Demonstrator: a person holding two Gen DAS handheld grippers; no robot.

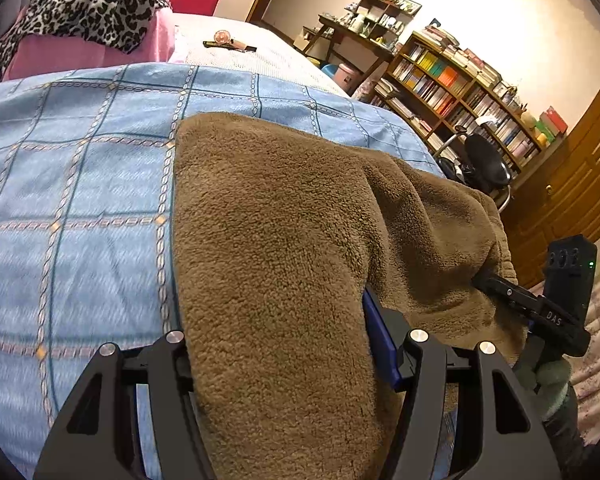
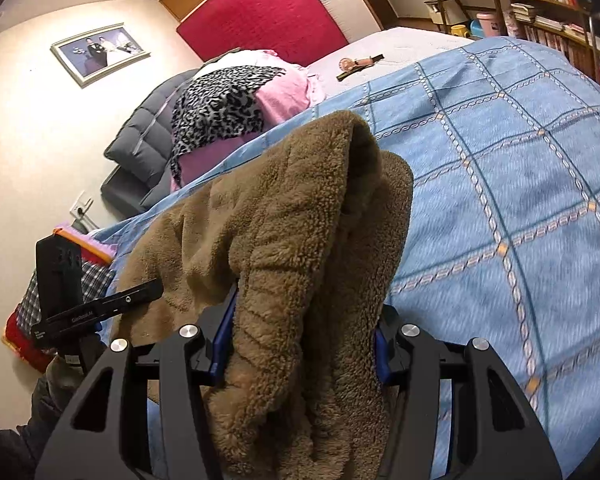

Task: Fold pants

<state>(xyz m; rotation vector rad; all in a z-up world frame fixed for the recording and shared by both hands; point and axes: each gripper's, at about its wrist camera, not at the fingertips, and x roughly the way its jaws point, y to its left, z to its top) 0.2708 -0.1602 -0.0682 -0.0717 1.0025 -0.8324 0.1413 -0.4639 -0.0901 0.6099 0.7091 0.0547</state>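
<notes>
Both the left gripper (image 1: 284,360) and the right gripper (image 2: 300,344) clamp thick bunches of the brown fleece pants (image 1: 284,216), lifted over the blue checked bedspread (image 1: 80,200) near its front edge; folding looks barely begun; no neat fold shows.

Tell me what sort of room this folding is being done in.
A bedroom, most likely in a home: the brown fleece pants hang over a bed with a blue checked bedspread, backed by a red padded headboard. A full bookshelf lines one wall.
</notes>
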